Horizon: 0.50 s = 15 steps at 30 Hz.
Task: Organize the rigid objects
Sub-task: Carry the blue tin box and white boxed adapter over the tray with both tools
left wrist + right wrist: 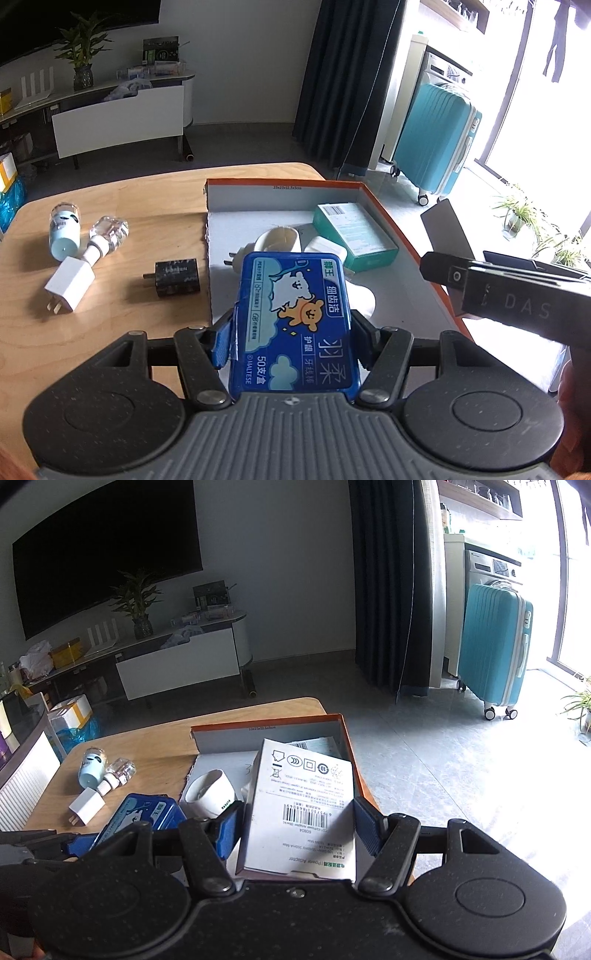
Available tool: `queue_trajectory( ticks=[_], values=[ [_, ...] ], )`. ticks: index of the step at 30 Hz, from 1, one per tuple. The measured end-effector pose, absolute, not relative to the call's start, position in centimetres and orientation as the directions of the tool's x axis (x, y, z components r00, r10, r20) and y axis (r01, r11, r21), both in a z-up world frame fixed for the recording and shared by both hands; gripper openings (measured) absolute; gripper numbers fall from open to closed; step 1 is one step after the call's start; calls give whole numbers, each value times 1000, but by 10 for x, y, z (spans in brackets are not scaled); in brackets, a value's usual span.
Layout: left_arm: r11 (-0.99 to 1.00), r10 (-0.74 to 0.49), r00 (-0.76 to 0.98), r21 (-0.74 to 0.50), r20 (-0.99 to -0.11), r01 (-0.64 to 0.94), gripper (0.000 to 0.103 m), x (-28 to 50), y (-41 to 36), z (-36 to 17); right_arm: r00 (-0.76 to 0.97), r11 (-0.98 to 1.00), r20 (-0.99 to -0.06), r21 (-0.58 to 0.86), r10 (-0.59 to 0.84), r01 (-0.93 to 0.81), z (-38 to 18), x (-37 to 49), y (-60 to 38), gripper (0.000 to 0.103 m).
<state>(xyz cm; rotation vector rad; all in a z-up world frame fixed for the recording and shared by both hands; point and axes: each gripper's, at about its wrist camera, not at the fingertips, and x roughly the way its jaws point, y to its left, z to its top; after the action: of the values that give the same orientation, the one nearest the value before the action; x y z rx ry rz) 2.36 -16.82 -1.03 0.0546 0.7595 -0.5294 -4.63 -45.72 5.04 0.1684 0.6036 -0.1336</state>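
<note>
**Two boxes held over the tray, ready to set down**

Blue floss-pick tin (295,325): clamped between the pads of the left tool (293,339), long axis running toward 12 o'clock, hanging over the near left edge of the orange-rimmed cardboard tray (373,192). White adapter box (301,812): pinched the same way in the right tool (297,825), barcode face up, over the tray's near half.

In the tray: teal carton (354,232) at the far right, white cup-shaped piece (279,238) mid-floor, white plug parts beside it. Free floor looks scarce near centre.

Doing it well, as I judge: lower each box flat into bare floor, tin toward 9 o'clock, adapter box toward 3, so they do not stack or tip the cup piece. Release only once the base rests.

Outward on the counter (122,325), at 9–10 o'clock from the tray: black charger (177,278), white charger (68,290), clear bottle (109,232), pale blue bottle (64,230), all lying apart, yet to be gathered.
</note>
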Motion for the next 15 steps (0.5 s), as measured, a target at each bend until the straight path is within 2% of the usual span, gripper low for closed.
queue_trajectory(
  ticks=[15],
  values=[
    [876, -425, 622, -126, -658, 465, 63, 49, -178, 4, 817, 982, -572, 111, -64, 155, 56, -16, -465, 76]
  ],
)
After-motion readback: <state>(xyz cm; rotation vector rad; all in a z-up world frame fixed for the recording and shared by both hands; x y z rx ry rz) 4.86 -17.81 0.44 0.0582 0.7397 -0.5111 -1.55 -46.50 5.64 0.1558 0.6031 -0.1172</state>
